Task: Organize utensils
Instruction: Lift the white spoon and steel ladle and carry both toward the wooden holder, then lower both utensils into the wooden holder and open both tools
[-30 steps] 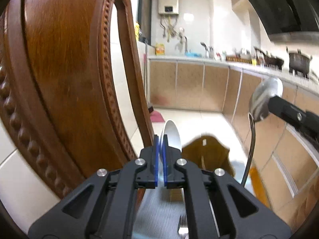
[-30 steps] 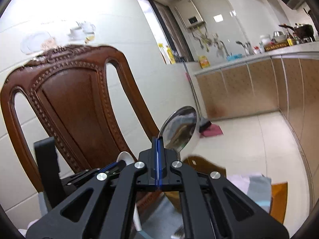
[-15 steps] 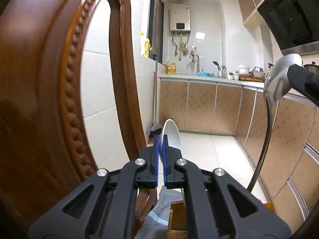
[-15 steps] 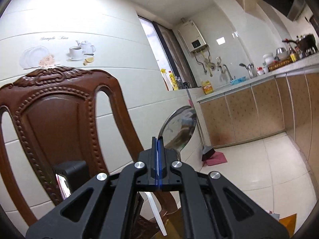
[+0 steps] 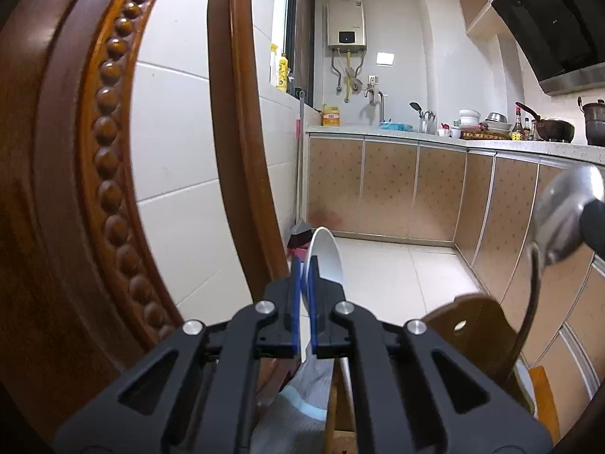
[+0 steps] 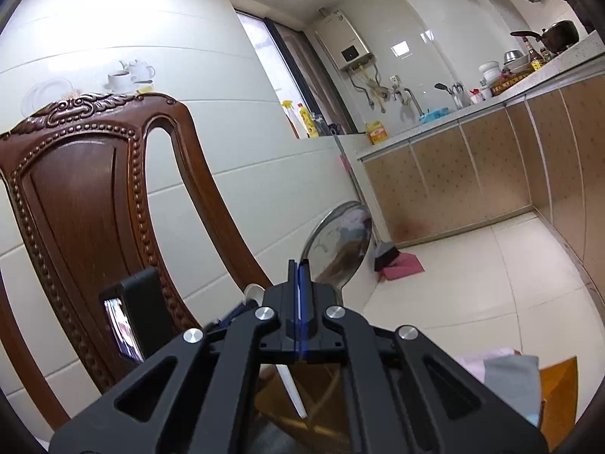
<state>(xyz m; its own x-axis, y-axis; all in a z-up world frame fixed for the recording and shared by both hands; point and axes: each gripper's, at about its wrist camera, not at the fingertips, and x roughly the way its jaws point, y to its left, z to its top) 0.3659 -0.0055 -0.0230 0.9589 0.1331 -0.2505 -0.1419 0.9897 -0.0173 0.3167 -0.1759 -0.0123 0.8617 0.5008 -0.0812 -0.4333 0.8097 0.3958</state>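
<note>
We hold both utensils aloft beside chair (image 6: 87,204) — left gripper (image 5: 302,283) clamped on white spoon (image 5: 325,253), right gripper (image 6: 298,287) clamped on steel ladle (image 6: 340,238). Neither placed yet; destination not visible — sorting unfinished.

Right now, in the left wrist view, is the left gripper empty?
No: the left gripper is shut on a white spoon, whose bowl sticks up past the blue pads.
</note>
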